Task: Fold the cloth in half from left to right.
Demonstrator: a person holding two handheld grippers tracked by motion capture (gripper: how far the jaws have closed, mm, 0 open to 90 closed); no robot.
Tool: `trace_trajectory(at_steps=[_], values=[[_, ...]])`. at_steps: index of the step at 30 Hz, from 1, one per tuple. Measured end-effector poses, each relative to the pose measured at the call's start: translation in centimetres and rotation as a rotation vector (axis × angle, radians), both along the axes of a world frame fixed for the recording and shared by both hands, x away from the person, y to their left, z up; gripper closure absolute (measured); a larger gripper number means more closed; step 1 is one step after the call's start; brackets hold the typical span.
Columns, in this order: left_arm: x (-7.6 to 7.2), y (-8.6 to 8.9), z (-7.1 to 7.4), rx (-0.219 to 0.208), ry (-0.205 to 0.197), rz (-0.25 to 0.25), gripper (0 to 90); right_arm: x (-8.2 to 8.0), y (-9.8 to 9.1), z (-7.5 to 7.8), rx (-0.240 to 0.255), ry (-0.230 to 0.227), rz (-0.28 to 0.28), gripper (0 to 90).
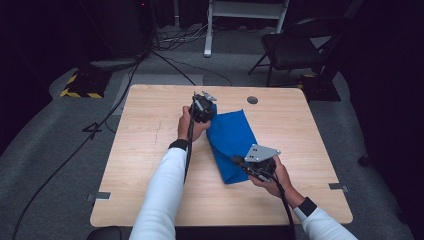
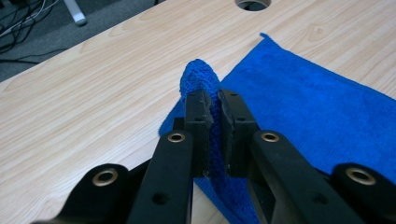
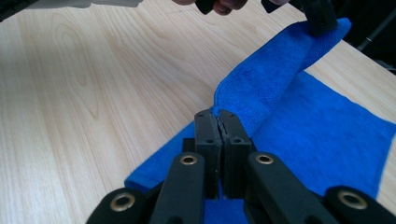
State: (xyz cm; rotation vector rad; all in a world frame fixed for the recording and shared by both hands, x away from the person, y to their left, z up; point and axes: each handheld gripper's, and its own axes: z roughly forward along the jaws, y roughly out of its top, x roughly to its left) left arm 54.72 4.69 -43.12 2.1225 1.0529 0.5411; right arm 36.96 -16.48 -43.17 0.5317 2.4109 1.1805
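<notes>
- Blue cloth mid-surface, long axis running far-left to near-right.
- My left tool pinches its far-left corner; right tool clamps the near edge.
- Lifted edge between them folds rightward.

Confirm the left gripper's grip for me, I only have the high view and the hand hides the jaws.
Observer: In the left gripper view the left gripper is shut on a bunched edge of the blue cloth.
Operator: And the right one?
Observer: The right gripper is pinched shut on the cloth's folded edge.
Operator: Is that edge lying flat?
Observer: No, the right gripper view shows it lifted off the table, running between both grippers.
</notes>
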Motion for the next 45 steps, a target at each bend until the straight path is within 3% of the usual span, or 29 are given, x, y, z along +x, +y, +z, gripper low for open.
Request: trace_trajectory(at_steps=[5,16,19,20,22,23,27,28,31,34,38,40,45], values=[[0.3,-1.5,-0.4,0.007,0.009,-0.002,81.1,0.0,-2.1,-0.4,0.0,0.009,-0.044,88.1],[0.6,-4.0,-0.8,0.033,0.009,-0.01,76.7,-0.1,-4.5,-1.4,-0.035,0.021,-0.086,88.2],[0.6,-4.6,-1.1,0.046,0.015,-0.018,65.2,0.2,-5.5,-1.9,-0.045,0.025,-0.113,88.1],[0.5,-4.7,-1.1,0.052,0.012,-0.006,65.2,0.2,-5.5,-1.9,-0.045,0.025,-0.113,88.1],[0.5,-4.8,-1.2,0.029,0.01,0.001,53.9,0.5,-6.3,-2.6,-0.059,0.043,-0.133,88.1],[0.4,-4.8,-1.2,0.023,0.007,0.001,53.9,0.5,-6.3,-2.6,-0.059,0.043,-0.133,88.1],[0.1,-4.5,-1.0,0.013,-0.012,0.011,36.2,1.1,-7.3,-3.5,-0.073,0.073,-0.166,88.1],[0.0,-4.4,-0.8,0.004,-0.015,0.011,36.2,1.1,-7.3,-3.5,-0.073,0.073,-0.166,88.1],[-0.7,-3.5,0.0,-0.021,-0.033,-0.014,25.9,1.3,-7.6,-3.9,-0.079,0.092,-0.184,88.0],[-2.4,-2.7,0.7,-0.024,-0.044,-0.068,22.6,1.5,-7.9,-4.2,-0.093,0.102,-0.195,87.7],[-6.1,-2.2,0.4,-0.037,-0.042,-0.181,19.0,1.5,-8.3,-4.7,-0.112,0.123,-0.204,87.1],[-8.7,-2.8,-0.5,-0.022,-0.023,-0.264,18.2,1.6,-8.4,-4.9,-0.116,0.134,-0.205,86.3],[-13.5,-5.5,-2.9,0.029,0.021,-0.434,18.3,1.8,-8.7,-5.3,-0.144,0.144,-0.219,83.0]])
